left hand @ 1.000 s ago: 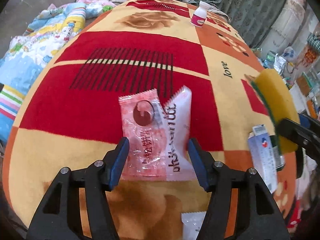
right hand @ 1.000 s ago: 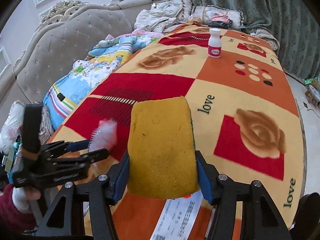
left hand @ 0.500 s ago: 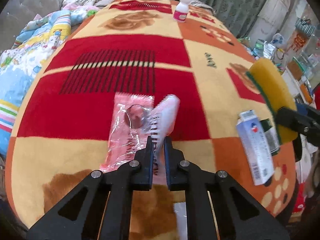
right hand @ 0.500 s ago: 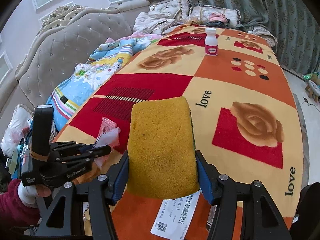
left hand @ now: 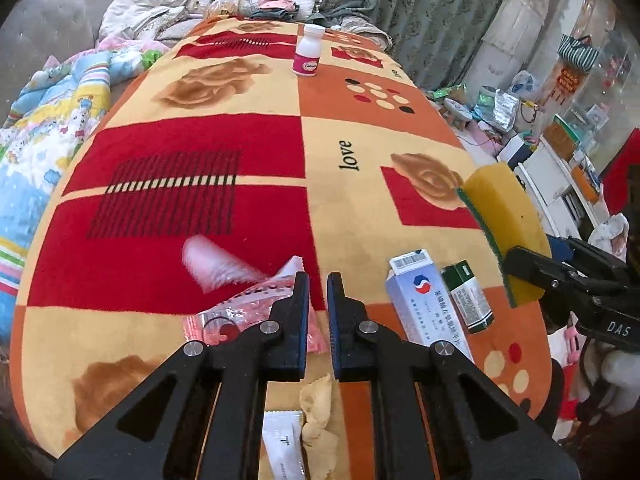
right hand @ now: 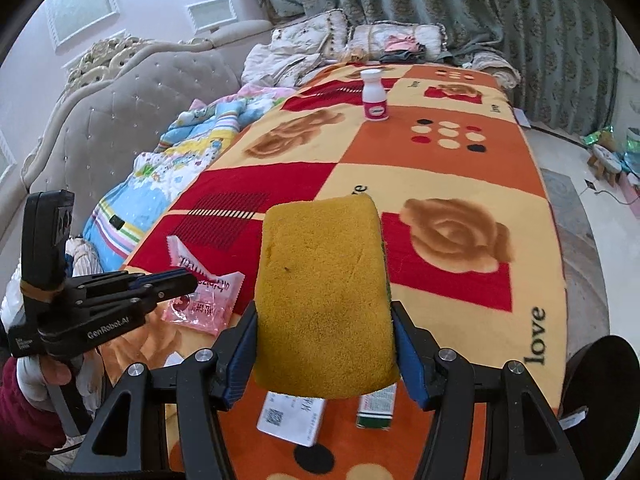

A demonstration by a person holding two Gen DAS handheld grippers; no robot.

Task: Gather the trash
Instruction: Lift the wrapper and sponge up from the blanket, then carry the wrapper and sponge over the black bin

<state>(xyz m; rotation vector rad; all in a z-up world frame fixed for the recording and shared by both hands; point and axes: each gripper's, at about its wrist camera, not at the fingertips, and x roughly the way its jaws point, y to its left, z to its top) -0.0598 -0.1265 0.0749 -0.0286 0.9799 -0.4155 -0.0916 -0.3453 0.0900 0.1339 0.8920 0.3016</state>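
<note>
While the left gripper [left hand: 318,294] has its fingers closed with nothing between them, the pink wrapper [left hand: 248,304] lies just left of them. The right gripper [right hand: 324,344] holds a yellow sponge [right hand: 324,292] between its fingers.

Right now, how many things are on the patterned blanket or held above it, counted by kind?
Snack wrappers (pink and white): 2
Small cartons: 2, one white and blue, one green
Bottle, white with pink label: 1
Sponge, yellow, in the right hand-held gripper: 1
White sachet at the near edge: 1
Crumpled beige scrap: 1
Total: 8
</note>
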